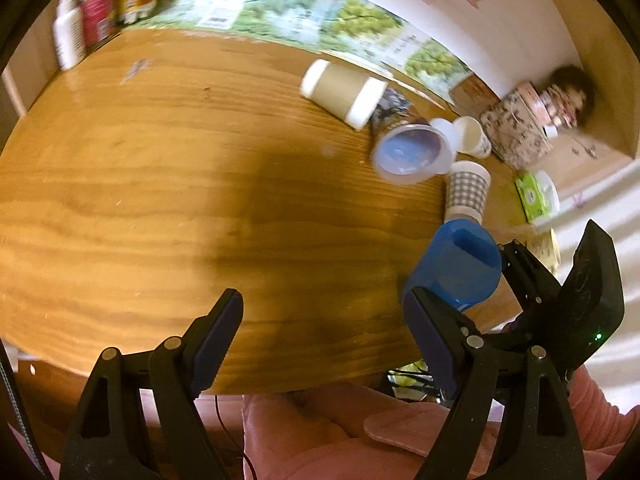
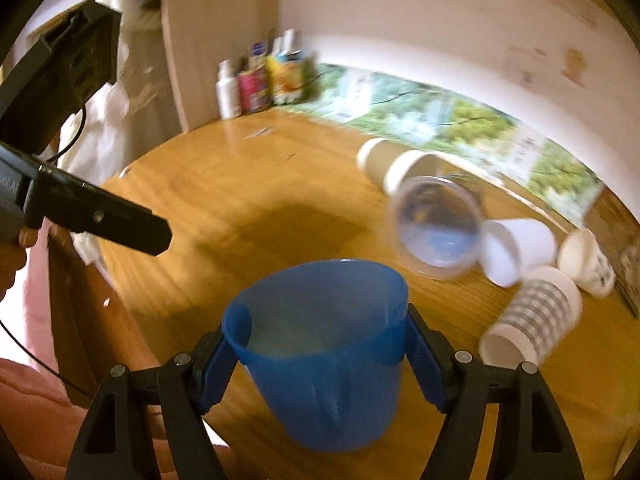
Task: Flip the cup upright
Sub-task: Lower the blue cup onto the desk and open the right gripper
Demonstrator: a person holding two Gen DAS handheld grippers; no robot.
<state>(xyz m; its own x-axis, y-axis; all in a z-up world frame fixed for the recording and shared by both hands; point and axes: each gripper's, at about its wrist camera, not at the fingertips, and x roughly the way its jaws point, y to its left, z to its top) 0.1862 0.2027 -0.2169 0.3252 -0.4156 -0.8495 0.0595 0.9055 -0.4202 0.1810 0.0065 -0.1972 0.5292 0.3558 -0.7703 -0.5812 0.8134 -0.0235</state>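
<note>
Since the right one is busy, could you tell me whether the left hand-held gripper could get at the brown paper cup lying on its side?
Probably yes: the left hand-held gripper is open, with bare table before the brown paper cup.

A wooden tabletop carries a loose group of cups lying on their sides near its far edge: a tan paper cup with white ends, a clear plastic cup with its mouth facing the camera, a small white cup, a printed white cup and a checked paper cup. At the far corner stand a white bottle and colourful cartons. A leafy green poster runs along the wall behind. A green tissue pack sits off to the right.
</note>
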